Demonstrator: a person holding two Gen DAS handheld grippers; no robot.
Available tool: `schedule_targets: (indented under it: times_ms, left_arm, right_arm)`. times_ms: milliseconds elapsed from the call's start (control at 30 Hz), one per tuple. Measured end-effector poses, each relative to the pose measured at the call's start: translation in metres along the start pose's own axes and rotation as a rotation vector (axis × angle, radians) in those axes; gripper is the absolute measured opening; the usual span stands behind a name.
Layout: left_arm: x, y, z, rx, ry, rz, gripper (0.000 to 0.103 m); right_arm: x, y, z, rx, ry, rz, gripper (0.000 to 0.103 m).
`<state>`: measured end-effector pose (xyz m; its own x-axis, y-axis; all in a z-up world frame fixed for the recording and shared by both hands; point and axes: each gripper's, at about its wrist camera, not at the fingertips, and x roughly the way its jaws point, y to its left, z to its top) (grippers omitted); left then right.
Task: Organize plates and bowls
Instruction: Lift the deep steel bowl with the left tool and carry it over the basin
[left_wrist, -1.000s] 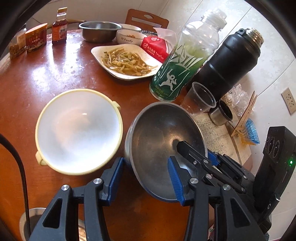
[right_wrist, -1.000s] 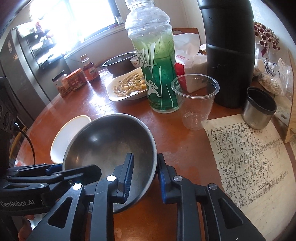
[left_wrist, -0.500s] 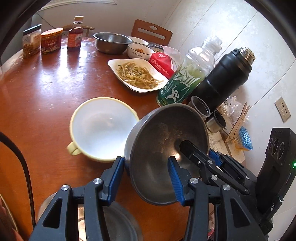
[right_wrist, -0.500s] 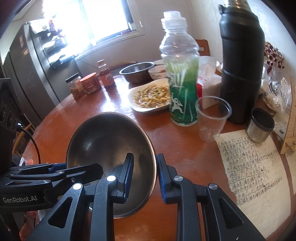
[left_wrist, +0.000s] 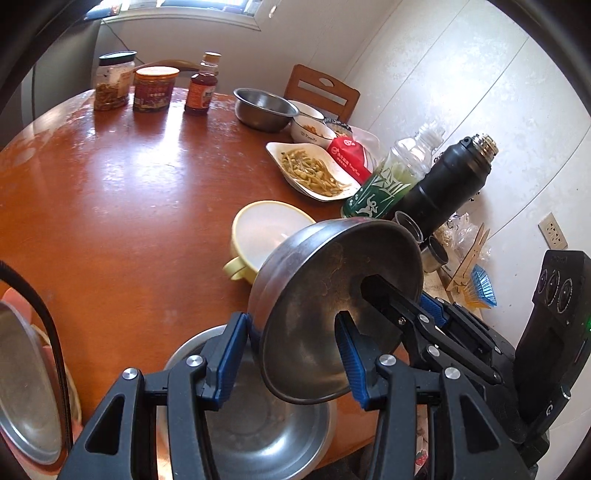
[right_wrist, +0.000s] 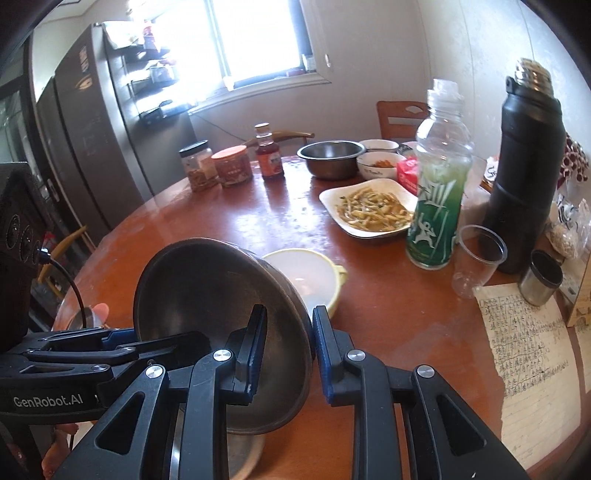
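Two hand-held grippers | left (left_wrist: 290, 363) and right (right_wrist: 290, 354) each clamp tilted steel bowl (left_wrist: 332, 295) rim

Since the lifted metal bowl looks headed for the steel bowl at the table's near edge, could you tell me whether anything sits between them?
Nothing visible does. The metal bowl, gripped at opposite rims by both grippers, hangs tilted just above the empty steel bowl; the yellow-rimmed bowl sits behind, out of the path.
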<state>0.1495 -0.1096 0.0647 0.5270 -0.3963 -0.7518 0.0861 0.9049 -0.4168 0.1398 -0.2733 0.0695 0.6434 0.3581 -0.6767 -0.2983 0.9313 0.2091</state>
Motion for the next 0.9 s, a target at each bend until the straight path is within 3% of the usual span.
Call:
schedule_targets:
  times_ms: [433,900]
  left_arm:
    - [-0.045,0.037,-0.038,-0.015,-0.005,0.023,0.049]
    - [-0.049,0.033,-0.061,0.015,0.058,0.02,0.049]
  right_arm:
    - [-0.018,0.064,-0.027,-0.069,0.014,0.024,0.027]
    - [-0.031,0.065,-0.057,-0.031,0.054,0.041,0.028]
